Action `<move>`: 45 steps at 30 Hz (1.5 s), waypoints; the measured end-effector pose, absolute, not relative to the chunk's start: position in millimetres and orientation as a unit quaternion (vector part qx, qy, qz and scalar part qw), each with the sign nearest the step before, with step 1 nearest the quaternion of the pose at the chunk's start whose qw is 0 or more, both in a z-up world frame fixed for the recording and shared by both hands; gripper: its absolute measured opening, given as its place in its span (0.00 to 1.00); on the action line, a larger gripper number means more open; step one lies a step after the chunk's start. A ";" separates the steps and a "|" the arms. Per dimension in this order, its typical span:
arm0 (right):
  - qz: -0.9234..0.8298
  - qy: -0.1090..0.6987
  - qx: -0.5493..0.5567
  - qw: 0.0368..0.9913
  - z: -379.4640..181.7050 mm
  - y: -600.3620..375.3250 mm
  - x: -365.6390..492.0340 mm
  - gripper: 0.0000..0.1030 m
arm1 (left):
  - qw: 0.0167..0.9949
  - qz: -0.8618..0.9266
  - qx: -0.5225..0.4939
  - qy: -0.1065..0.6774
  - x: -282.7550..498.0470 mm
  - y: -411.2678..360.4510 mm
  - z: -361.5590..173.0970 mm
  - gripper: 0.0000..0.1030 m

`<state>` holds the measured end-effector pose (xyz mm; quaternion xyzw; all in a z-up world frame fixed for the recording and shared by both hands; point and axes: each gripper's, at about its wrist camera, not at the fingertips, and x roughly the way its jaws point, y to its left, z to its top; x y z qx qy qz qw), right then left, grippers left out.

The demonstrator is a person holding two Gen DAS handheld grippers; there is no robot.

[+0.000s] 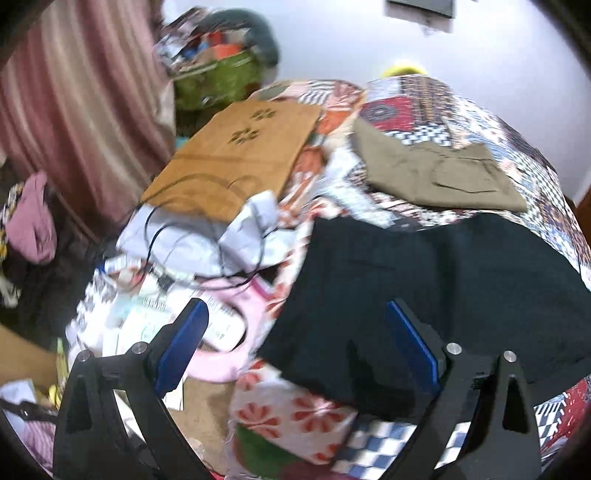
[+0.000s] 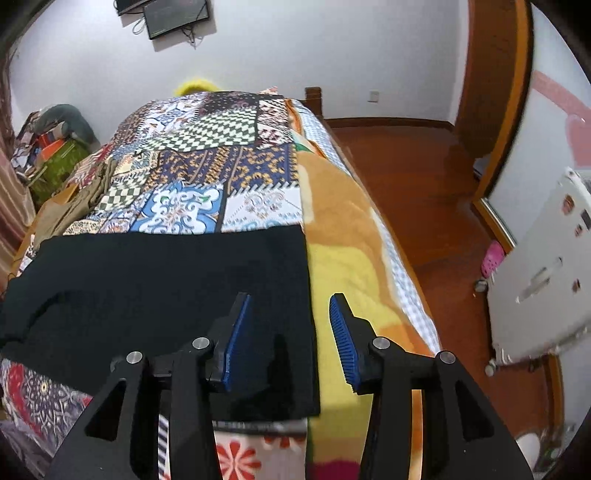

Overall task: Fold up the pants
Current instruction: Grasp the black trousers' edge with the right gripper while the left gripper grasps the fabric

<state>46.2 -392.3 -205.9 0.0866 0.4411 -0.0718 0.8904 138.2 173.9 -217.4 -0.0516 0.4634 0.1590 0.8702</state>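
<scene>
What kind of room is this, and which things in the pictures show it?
Most likely a bedroom in a home. A bed covered with a patchwork quilt fills the room, a pink curtain hangs at one side, and clothes such as black pants lie on the bed.

My view of a small, cluttered bedroom.

A pale wall (image 2: 277, 48) rises at the far end, with a dark screen (image 2: 173, 16) mounted high on it. The bed (image 2: 406, 266) under a patchwork quilt (image 2: 207, 155) fills the middle, and a yellow-orange blanket (image 2: 343, 236) runs along its right edge. To the right I see a reddish wooden floor (image 2: 424, 192) and a wooden door frame (image 2: 509, 92). On the left a striped pink curtain (image 1: 74, 110) hangs beside a green bag (image 1: 218, 77) piled with things.
</scene>
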 end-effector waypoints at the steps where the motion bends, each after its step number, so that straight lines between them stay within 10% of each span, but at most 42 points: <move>1: -0.078 0.443 0.090 0.889 -207.1 -391.7 42.0 0.40 | 0.868 0.158 -0.068 0.466 134.5 183.2 -221.6 0.94; 37: -0.077 0.480 0.170 0.857 -250.2 -384.1 10.0 0.44 | 0.863 0.090 -0.106 0.485 131.6 164.4 -265.9 0.24; 45: -0.086 0.460 0.114 0.876 -244.0 -365.3 15.1 0.14 | 0.877 0.090 -0.088 0.464 130.5 164.2 -249.5 0.19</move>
